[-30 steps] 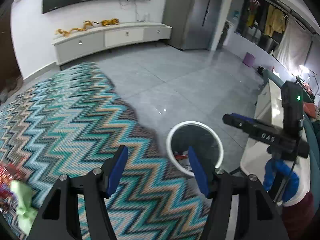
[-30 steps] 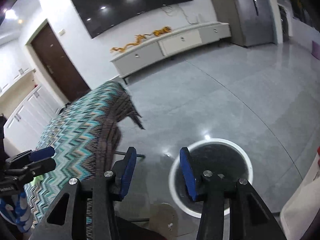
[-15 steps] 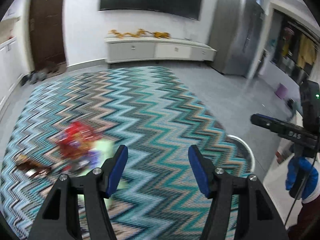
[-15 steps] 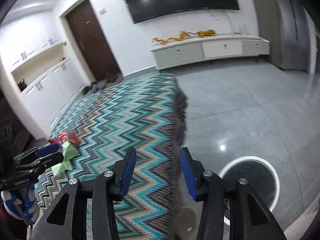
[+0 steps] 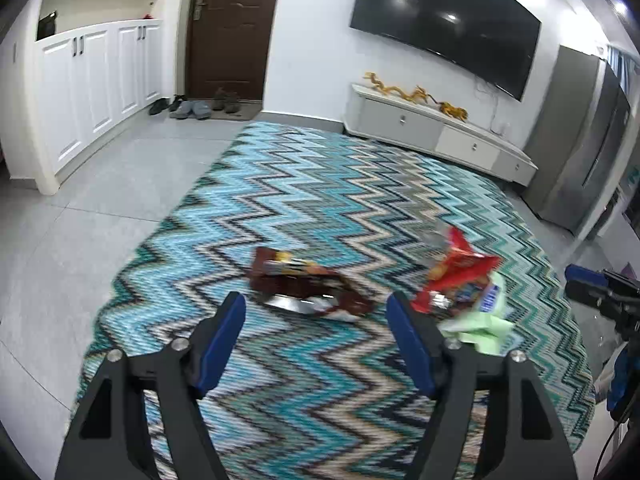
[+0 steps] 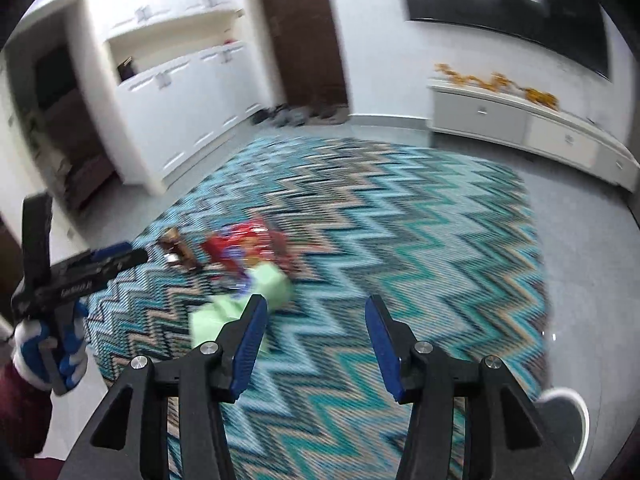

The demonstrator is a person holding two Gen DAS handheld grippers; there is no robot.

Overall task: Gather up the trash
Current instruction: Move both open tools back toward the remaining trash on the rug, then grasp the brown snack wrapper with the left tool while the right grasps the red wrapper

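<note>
Blurred red wrapper (image 6: 244,246), green packet (image 5: 482,326) half-hidden, both tools opening, empty

The room is bright and evenly lit from above: ceiling spots glare as white dots on the dark television (image 5: 444,26) at one o'clock, and I see hardly any hard shadows on the zigzag rug (image 5: 320,216). My left view is fairly sharp, with only the snack wrappers (image 5: 304,284) smeared a little, while my right view is streaked with motion blur everywhere, worst on the white cabinets (image 6: 176,92) at ten o'clock. Both pictures bow strongly outward and fall to black at the corners.
</note>
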